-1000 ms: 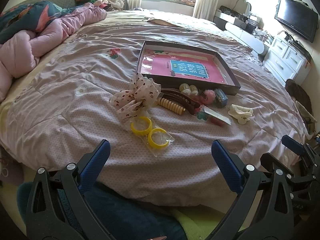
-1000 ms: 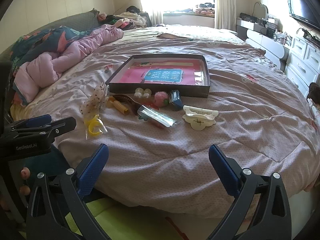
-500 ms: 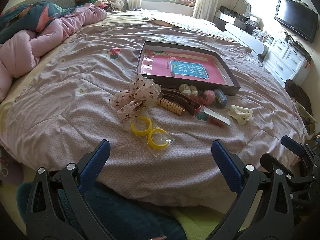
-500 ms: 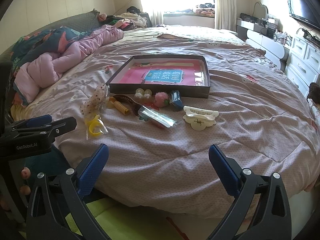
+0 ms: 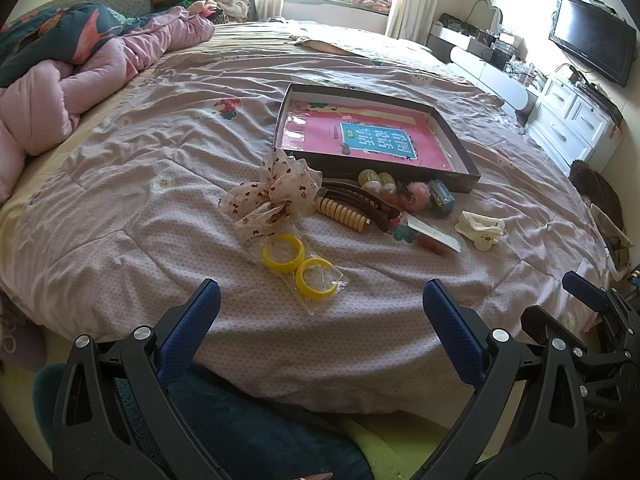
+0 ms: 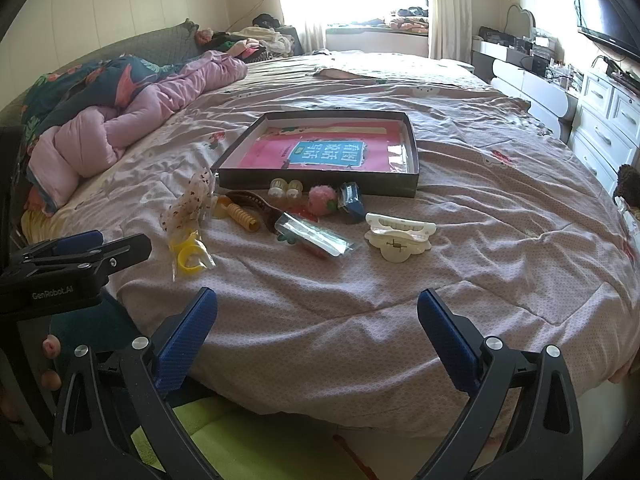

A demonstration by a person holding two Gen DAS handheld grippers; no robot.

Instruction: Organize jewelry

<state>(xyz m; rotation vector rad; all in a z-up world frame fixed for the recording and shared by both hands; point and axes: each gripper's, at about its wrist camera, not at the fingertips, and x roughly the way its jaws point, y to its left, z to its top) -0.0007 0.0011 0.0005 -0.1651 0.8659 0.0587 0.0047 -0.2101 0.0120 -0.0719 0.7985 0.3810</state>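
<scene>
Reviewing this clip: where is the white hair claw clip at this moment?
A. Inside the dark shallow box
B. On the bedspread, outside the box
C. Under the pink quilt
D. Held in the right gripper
B: the white claw clip lies on the bedspread in front of the dark box, while the right gripper and left gripper are both open and empty, well short of it.

A home bedroom: quilted bed [image 6: 480, 208], rumpled pink duvet [image 6: 132, 128], white dresser [image 5: 568, 124], wall television [image 5: 592, 40].
</scene>
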